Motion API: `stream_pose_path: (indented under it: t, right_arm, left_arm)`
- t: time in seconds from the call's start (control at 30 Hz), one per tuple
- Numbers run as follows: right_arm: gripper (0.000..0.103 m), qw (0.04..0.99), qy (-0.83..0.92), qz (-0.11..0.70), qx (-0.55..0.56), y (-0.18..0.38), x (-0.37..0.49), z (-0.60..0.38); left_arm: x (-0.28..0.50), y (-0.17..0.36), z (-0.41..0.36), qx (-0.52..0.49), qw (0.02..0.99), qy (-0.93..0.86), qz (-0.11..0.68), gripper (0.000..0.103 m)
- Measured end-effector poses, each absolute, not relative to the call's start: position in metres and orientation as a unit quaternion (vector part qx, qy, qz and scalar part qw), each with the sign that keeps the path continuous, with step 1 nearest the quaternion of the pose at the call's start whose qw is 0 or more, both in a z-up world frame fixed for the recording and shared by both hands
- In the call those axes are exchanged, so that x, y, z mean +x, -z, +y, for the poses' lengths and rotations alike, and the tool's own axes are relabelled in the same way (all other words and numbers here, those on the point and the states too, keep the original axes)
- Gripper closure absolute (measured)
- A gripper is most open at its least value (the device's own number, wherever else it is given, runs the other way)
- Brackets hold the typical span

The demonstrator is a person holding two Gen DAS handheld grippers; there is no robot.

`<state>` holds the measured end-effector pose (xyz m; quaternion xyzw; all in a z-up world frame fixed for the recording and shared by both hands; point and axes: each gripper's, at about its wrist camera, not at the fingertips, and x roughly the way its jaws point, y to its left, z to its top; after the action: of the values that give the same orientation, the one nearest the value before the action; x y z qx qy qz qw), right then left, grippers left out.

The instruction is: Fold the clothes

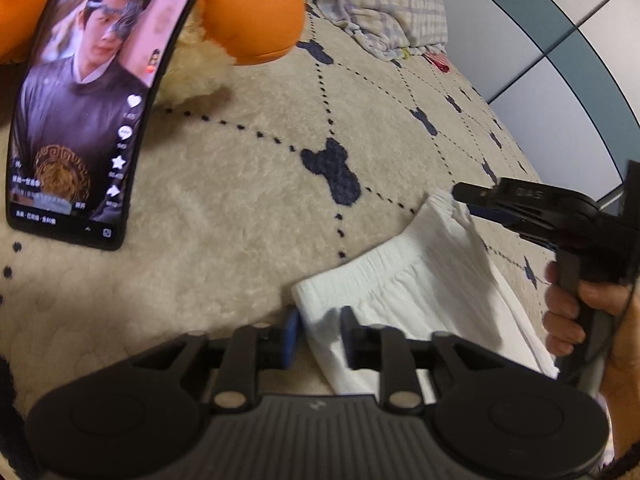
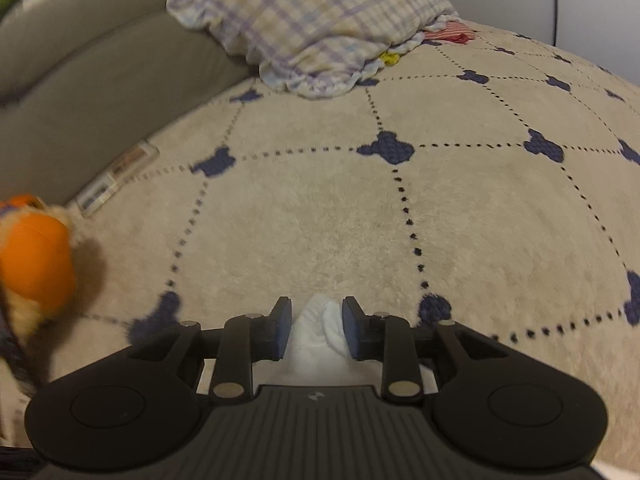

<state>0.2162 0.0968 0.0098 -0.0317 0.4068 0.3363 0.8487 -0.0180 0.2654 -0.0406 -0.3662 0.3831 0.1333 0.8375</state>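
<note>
Left wrist view: white garment (image 1: 404, 300) lies on beige blanket (image 1: 240, 200), elastic waistband toward phone (image 1: 80, 112). Left gripper (image 1: 318, 336) spread, straddling near waistband corner, cloth between pads. Right gripper (image 1: 476, 200) at far waistband corner; spread or pinching, cannot tell. Embossed letters there, perhaps "DAS"; phone captions unreadable.

Right wrist view: right gripper (image 2: 314, 328) spread around bunched white cloth (image 2: 320, 324). Judgement: close both on hem together, lift level, keep waistband taut. Checked pillow (image 2: 312, 20) behind.
</note>
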Motion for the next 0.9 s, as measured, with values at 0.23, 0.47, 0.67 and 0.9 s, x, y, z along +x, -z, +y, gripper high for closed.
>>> stream_pose_path:
  t: [0.23,0.47,0.67,0.9]
  right_arm:
    - [0.067,0.858,-0.330,0.394,0.015,-0.038,0.187,0.043]
    - [0.064,0.874,-0.301,0.380,0.043,-0.056,0.152,-0.021]
    - [0.062,0.884,-0.274,0.373,0.060,-0.058,0.119,-0.074]
    - [0.060,0.895,-0.242,0.365,0.089,-0.046,0.080,-0.128]
  left_arm:
    - [-0.019,0.031,0.247,-0.339,0.851,-0.116,0.384,0.028]
    - [-0.022,0.027,0.236,-0.325,0.855,-0.122,0.385,0.022]
    - [-0.028,0.022,0.224,-0.307,0.862,-0.115,0.386,0.021]
    - [-0.032,0.015,0.204,-0.265,0.879,-0.097,0.383,0.021]
